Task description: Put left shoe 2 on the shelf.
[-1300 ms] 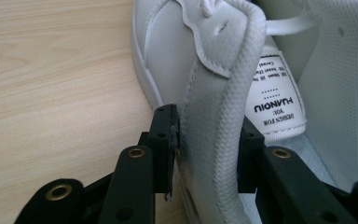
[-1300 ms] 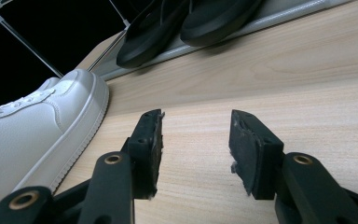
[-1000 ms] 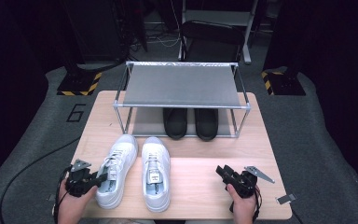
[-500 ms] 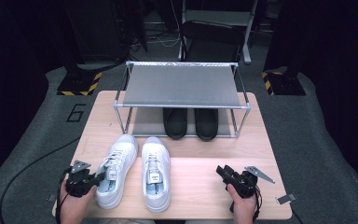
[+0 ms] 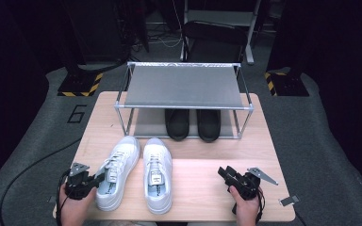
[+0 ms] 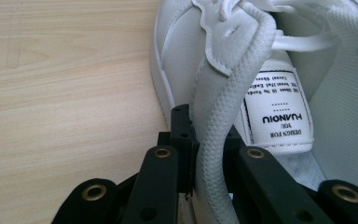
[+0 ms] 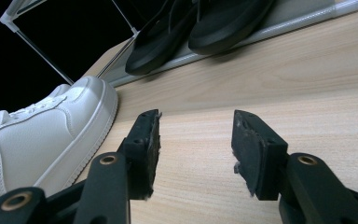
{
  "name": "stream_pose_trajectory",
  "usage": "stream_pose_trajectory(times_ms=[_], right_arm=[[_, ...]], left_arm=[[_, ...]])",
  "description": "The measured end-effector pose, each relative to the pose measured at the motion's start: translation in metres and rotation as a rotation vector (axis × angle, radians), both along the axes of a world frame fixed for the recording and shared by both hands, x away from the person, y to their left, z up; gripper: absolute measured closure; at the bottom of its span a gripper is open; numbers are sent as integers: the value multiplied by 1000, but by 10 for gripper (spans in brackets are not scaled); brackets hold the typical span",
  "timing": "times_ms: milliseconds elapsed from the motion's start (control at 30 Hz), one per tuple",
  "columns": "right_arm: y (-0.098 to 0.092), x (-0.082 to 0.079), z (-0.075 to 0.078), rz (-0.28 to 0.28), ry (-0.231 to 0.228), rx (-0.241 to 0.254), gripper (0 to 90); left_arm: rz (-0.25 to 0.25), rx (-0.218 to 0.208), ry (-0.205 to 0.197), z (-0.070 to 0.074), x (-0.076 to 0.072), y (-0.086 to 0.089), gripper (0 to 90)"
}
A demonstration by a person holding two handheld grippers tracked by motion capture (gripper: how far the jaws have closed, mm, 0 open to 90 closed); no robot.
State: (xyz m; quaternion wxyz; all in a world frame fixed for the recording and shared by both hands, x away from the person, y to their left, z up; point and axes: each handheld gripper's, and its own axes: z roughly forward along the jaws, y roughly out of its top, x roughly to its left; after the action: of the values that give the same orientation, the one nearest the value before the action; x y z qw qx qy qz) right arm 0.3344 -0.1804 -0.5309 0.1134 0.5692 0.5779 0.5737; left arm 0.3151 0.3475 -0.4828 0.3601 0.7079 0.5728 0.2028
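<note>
- My left gripper (image 5: 93,181) has just closed, clamping the near-left white leather sneaker's (image 5: 117,169) padded collar (image 6: 219,135)
- My right gripper (image 7: 196,149) has been opening: jaws apart over bare wooden table (image 5: 202,188)

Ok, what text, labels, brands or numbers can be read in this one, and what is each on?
"6": painted on the grey floor mat left of the table.
"DESIGN FOR YOU HUANOIU": on the tongue label of the left white sneaker, seen upside down in the left gripper view.
Smaller lines higher on that label: too blurred to read with confidence.
Label on the right white sneaker: too small to read.
</note>
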Motion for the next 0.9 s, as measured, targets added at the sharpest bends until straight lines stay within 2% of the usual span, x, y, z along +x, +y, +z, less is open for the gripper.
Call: stream_pose_trajectory(times_ms=[200, 267, 400, 500, 533, 633, 667, 833, 867, 900], right_arm=[[0, 0, 0, 2, -8, 1, 509], [0, 0, 0, -2, 4, 1, 509], [-1, 0, 0, -1, 3, 1, 507], [-1, 0, 0, -1, 2, 1, 505], [-1, 0, -1, -1, -1, 2, 505], [-1, 0, -1, -6, 9, 2, 503], [-1, 0, -1, -3, 9, 6, 503], [-1, 1, -2, -1, 3, 9, 502], [-2, 1, -2, -1, 2, 9, 502], [-2, 1, -2, -3, 4, 8, 502]], left_arm=[[-20, -5, -10, 2, -2, 0, 829], [-10, -19, -28, 1, -3, 0, 829], [-10, -30, -26, 2, -4, 3, 828], [-1, -44, -52, 1, -5, 4, 828], [-10, -48, -36, 2, -6, 5, 828], [3, -70, -57, 1, -6, 7, 827], [-1, -72, -44, 2, -6, 8, 827], [7, -93, -61, 4, -7, 10, 826], [16, -98, -75, 4, -8, 10, 827], [7, -102, -65, 6, -8, 11, 826]])
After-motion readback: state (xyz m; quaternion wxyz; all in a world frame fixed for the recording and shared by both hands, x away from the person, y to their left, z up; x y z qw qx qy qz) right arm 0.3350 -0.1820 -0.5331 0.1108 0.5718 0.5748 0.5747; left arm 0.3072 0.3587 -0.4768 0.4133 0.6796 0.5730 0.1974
